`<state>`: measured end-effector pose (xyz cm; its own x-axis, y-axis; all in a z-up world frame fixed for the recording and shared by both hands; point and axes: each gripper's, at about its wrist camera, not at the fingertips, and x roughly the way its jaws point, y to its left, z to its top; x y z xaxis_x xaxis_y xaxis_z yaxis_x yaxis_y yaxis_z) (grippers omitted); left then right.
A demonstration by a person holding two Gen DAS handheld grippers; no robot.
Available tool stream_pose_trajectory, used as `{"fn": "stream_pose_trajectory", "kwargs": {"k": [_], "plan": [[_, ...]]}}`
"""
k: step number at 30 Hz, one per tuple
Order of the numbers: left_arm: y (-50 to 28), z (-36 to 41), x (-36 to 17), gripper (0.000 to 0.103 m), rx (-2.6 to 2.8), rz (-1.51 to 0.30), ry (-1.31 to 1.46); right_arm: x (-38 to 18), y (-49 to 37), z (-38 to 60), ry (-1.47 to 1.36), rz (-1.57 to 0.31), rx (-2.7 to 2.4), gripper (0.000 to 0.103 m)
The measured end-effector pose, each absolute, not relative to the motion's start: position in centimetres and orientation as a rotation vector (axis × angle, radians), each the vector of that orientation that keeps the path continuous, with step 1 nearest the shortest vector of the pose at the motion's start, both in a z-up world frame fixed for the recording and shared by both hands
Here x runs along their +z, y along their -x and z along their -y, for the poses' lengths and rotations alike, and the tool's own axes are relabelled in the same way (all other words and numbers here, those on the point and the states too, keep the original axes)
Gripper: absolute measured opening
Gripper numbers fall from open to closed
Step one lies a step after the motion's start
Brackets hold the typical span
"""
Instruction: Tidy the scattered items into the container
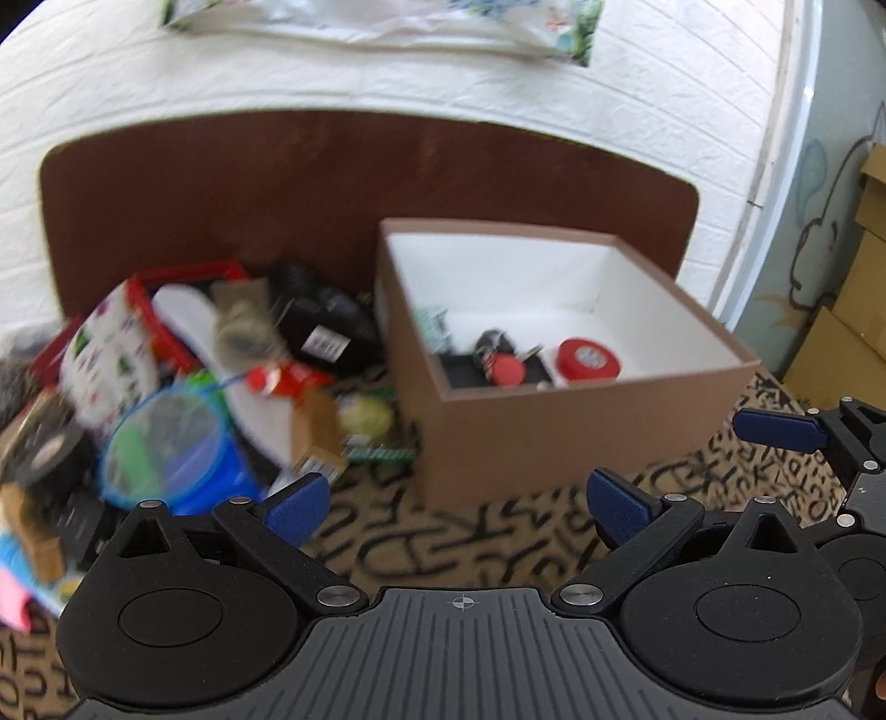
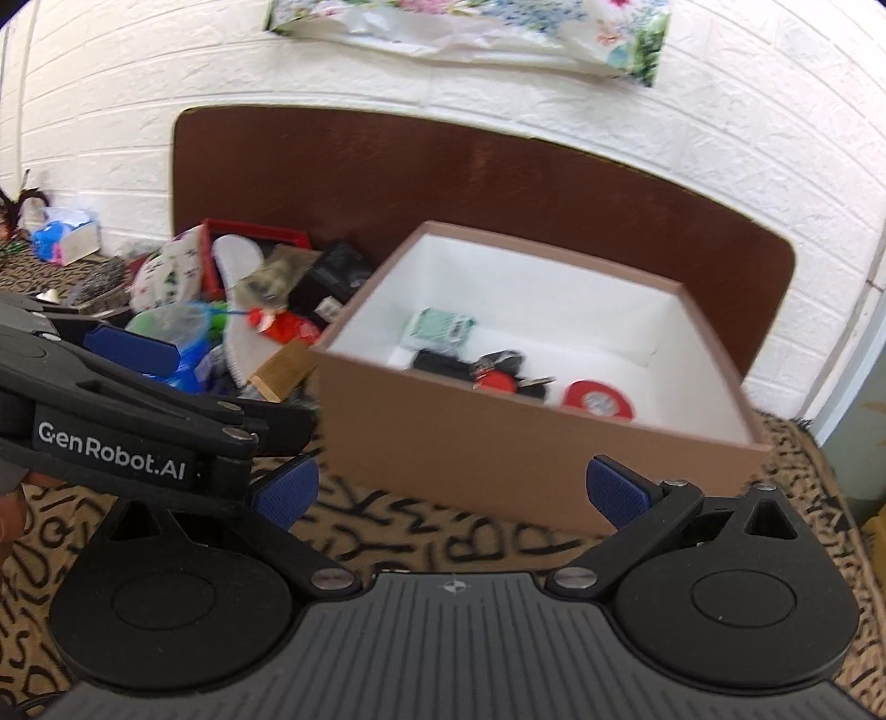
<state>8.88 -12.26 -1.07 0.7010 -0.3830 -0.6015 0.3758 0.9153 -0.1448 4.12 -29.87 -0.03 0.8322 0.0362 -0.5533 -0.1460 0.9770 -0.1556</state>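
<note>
on the left gripper (image 2: 133,354), "GenRobot.AI"

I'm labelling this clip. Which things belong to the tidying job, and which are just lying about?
Job:
- box, holding red tape, keys, green packet
- pile left of the box: blue tub, black tape, red tray
- left gripper, right gripper, both open and empty

Lying about:
- brown board
- floral bag
- cartons
- tissue box

Surface: you worked over a tan cloth printed with black letters (image 1: 443,548).
Container: your brown cardboard box with white lining (image 1: 581,443) stood on it.
Clutter: a blurred heap of mixed items (image 1: 221,376) lay just left of the box.
</note>
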Motion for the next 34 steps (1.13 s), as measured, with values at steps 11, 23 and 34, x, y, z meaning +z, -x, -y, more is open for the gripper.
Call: {"fn": "stream_pose_trajectory", "kwargs": {"k": [11,23,34], "plan": [[-6.7,8.6,-3.8,0.103,-0.393,-0.713,-0.020,-3.3,-1.2,25.6,0.229,-0.579,0.119,0.103],[-6.3,13.5,-1.5,0.103,-0.488,-0.648,-0.089,-1.6,0.6,29.9,0.196,-0.523,-0.123,0.103],[-6.6,15.2,-0.7,0.103,-0.524,-0.649,-0.096,-1.3,0.5,31.2,0.160,-0.505,-0.155,0.103]]}}
